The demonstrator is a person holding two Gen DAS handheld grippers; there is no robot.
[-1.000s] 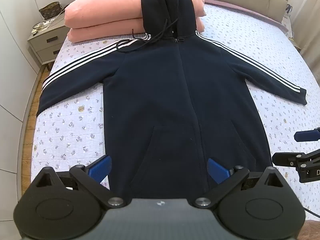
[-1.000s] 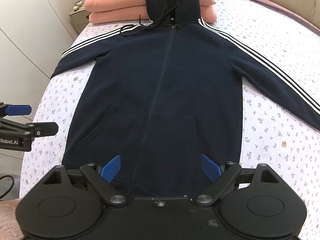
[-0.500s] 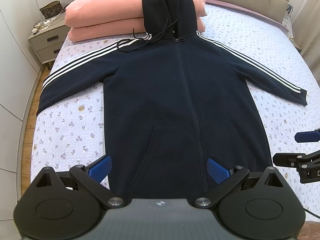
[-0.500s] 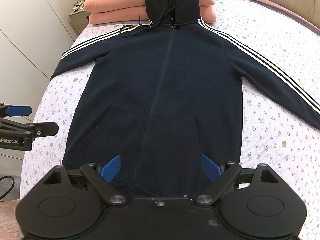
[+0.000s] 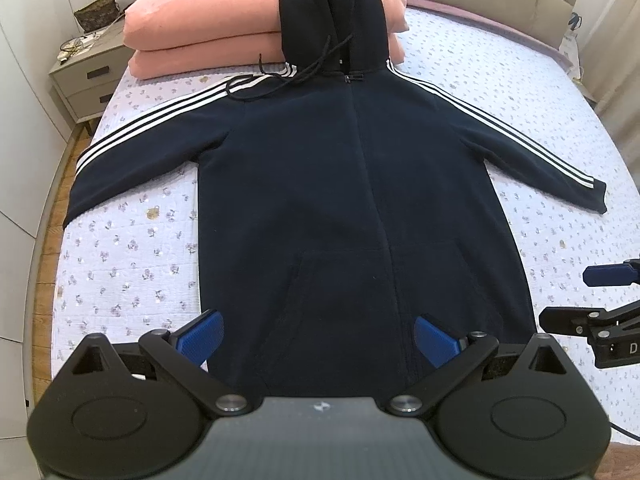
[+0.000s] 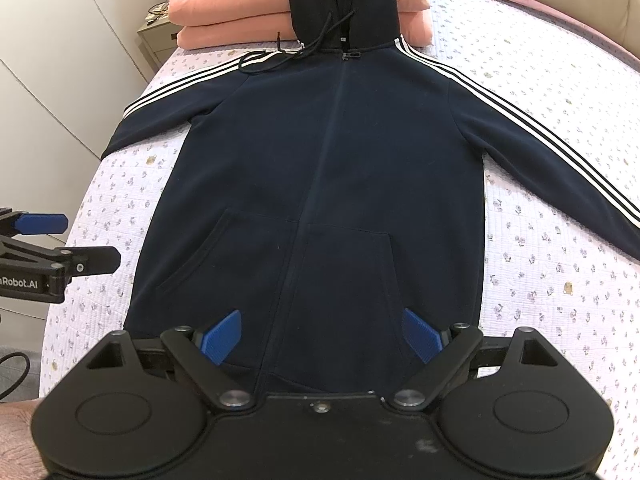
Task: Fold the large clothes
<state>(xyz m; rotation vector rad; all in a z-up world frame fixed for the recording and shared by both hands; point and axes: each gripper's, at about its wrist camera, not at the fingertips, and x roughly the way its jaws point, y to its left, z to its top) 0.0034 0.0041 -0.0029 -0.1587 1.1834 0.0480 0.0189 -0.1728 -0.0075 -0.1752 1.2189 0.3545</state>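
Observation:
A long navy zip hoodie (image 5: 352,184) with white-striped sleeves lies flat, front up, on the bed; it also shows in the right wrist view (image 6: 332,168). Both sleeves spread outward and its hood (image 5: 332,12) rests on the pink pillows. My left gripper (image 5: 318,338) is open and empty above the hem. My right gripper (image 6: 322,336) is open and empty above the hem too. Each gripper shows at the edge of the other's view: the right one (image 5: 592,300), the left one (image 6: 60,240).
Two stacked pink pillows (image 5: 208,40) lie at the head of the bed, on a floral quilt (image 5: 120,264). A grey nightstand (image 5: 80,76) stands at the far left. White wardrobe doors (image 6: 60,60) line the left side.
Both views have crept slightly; the hoodie lies as before and both grippers stay open.

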